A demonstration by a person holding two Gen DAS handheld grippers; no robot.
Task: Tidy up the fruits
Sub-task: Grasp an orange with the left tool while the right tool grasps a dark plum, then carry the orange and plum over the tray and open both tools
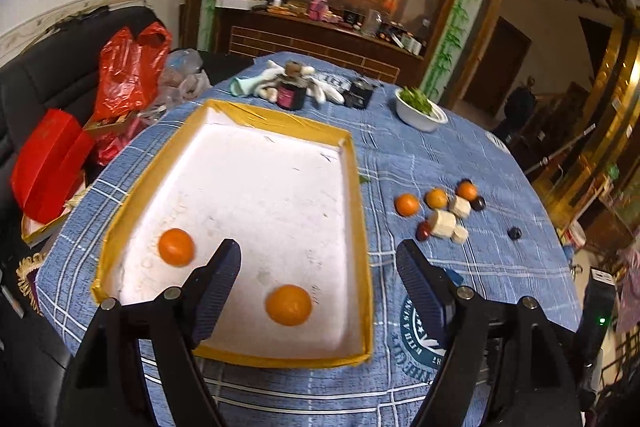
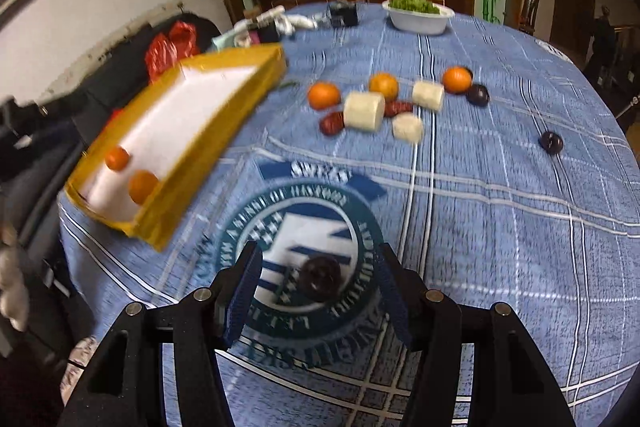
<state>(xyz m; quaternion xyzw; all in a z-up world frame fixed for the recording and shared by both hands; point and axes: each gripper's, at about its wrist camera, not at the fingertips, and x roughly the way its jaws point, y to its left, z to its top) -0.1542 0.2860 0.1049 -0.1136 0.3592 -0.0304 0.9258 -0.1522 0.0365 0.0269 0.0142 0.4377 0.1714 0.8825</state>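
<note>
A white tray with a yellow rim (image 1: 362, 195) lies on the blue tablecloth and holds two oranges (image 1: 176, 247) (image 1: 288, 305). My left gripper (image 1: 318, 259) is open and empty above the tray's near end. A cluster of oranges (image 2: 324, 95), pale cut chunks (image 2: 363, 111), red dates (image 2: 332, 123) and dark plums (image 2: 478, 95) lies on the cloth; it also shows in the left wrist view (image 1: 442, 213). My right gripper (image 2: 318, 267) is open, with a dark plum (image 2: 320, 277) on the cloth between its fingers. The tray shows at the left (image 2: 208, 147).
A white bowl of greens (image 2: 418, 13) stands at the far side. Jars and white cloth (image 1: 294, 87) sit behind the tray. Red bags (image 1: 128, 67) and a red box (image 1: 48, 163) lie off the table's left edge. A lone plum (image 2: 551, 142) lies to the right.
</note>
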